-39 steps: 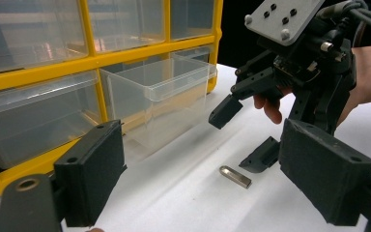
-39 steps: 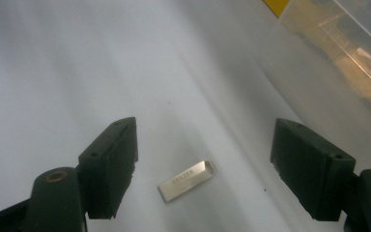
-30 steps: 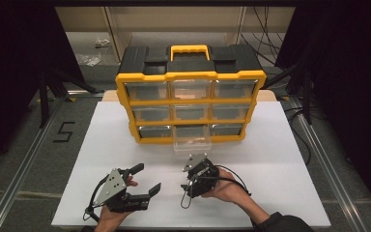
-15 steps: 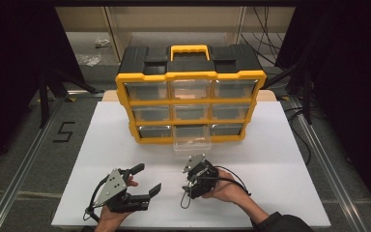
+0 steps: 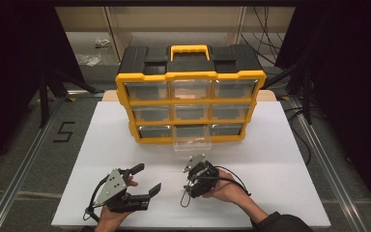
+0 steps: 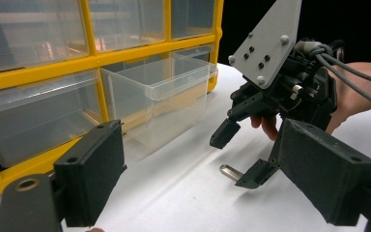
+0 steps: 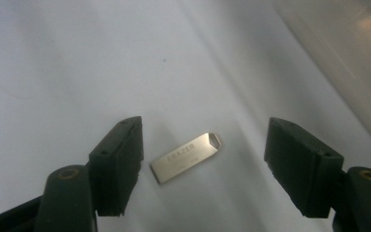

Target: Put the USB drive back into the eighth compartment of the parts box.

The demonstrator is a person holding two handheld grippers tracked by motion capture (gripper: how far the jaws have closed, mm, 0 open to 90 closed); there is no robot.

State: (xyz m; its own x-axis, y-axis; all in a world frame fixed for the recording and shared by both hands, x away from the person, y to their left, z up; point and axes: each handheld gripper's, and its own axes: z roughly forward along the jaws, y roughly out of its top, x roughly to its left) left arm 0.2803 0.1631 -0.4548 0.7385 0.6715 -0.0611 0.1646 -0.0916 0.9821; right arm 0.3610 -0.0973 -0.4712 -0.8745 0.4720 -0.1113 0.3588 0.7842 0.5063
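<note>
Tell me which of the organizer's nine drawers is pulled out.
The bottom-row middle drawer: it juts forward from the yellow organizer onto the white table, while the other eight sit flush.

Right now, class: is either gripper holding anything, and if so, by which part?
Nothing is held. The right gripper straddles the small metal USB stick lying on the table, jaws closing but not touching it. The left gripper is open and empty.

Bare white bench (image 5: 280, 159) is lying open around both tools, while the yellow-framed organiser of clear plastic drawers (image 5: 191, 104) and its pulled-out clear drawer (image 5: 192, 143) are blocking the far side.
</note>
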